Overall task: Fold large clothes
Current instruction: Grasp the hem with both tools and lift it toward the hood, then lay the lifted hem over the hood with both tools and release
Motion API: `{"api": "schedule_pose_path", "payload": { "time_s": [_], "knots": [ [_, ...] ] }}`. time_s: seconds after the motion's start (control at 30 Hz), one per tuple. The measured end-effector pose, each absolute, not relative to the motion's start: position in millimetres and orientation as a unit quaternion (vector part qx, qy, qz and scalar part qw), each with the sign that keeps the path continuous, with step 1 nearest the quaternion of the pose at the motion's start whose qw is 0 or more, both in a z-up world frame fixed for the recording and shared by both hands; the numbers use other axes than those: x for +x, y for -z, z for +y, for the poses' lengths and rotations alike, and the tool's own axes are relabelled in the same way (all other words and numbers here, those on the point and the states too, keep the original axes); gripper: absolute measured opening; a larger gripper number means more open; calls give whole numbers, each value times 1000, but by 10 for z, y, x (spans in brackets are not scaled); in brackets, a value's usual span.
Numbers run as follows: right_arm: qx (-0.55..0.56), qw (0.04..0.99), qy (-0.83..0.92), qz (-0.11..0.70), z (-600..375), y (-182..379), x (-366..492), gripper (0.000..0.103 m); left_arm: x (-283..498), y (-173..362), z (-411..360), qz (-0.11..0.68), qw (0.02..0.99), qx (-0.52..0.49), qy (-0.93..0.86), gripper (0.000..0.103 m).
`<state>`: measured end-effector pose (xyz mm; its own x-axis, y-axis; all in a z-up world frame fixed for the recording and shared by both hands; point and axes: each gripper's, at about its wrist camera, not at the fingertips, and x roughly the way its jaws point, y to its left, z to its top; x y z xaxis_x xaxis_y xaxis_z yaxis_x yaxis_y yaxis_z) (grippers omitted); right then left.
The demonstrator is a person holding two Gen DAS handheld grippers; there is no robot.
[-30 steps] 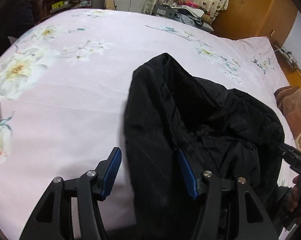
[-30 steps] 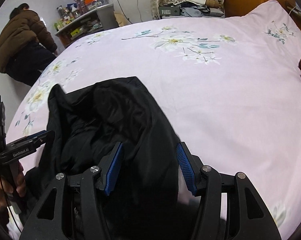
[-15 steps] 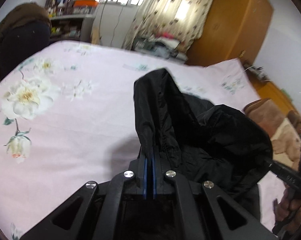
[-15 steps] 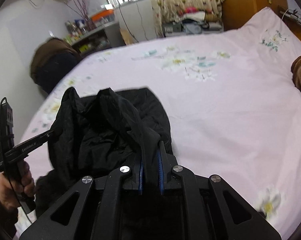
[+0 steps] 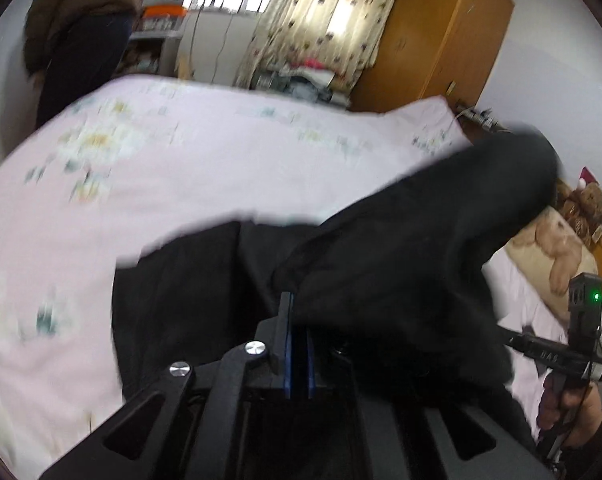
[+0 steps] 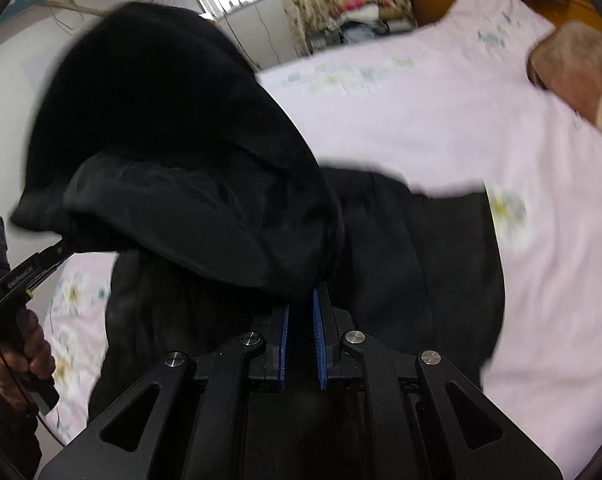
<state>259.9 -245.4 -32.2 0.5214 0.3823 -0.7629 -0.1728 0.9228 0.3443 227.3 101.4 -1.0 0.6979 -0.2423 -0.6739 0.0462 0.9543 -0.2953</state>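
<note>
Left gripper (image 5: 297,320) & right gripper (image 6: 301,312) both clamped on black jacket (image 5: 401,272), lifted over pink bedsheet (image 5: 181,168) mid-frame.

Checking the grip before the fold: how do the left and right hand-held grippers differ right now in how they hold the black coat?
The left hand-held gripper has its blue pads almost touching on a thin edge of the black coat; the right hand-held gripper shows a wider gap filled with thicker cloth. From the left one the cloth rises to the right, from the right one to the left. Both are shut on the coat above the pink bed.
</note>
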Motion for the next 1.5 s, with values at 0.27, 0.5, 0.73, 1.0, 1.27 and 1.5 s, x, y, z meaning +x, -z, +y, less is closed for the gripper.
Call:
{"api": "schedule_pose_path", "payload": {
  "time_s": [0.27,0.5,0.73,1.0,1.27,1.5],
  "knots": [
    [114,874,-138,453,-2640,140,2340,19,1641,162,1297,403,901,-159,33,5],
    [89,886,-193,412,-2156,-164,2594,24,2088,-89,940,366,918,-130,78,6],
    [36,832,-192,519,-1634,839,2764,24,2297,799,630,447,884,-107,87,6],
    [56,826,-178,533,-1683,1249,2712,24,2170,1010,679,439,888,-112,79,6],
    [35,864,-179,470,-1812,483,2502,26,2003,450,669,413,900,-104,88,6],
    [32,883,-191,428,-1683,242,2931,26,2530,590,686,420,901,-95,59,16]
  ]
}}
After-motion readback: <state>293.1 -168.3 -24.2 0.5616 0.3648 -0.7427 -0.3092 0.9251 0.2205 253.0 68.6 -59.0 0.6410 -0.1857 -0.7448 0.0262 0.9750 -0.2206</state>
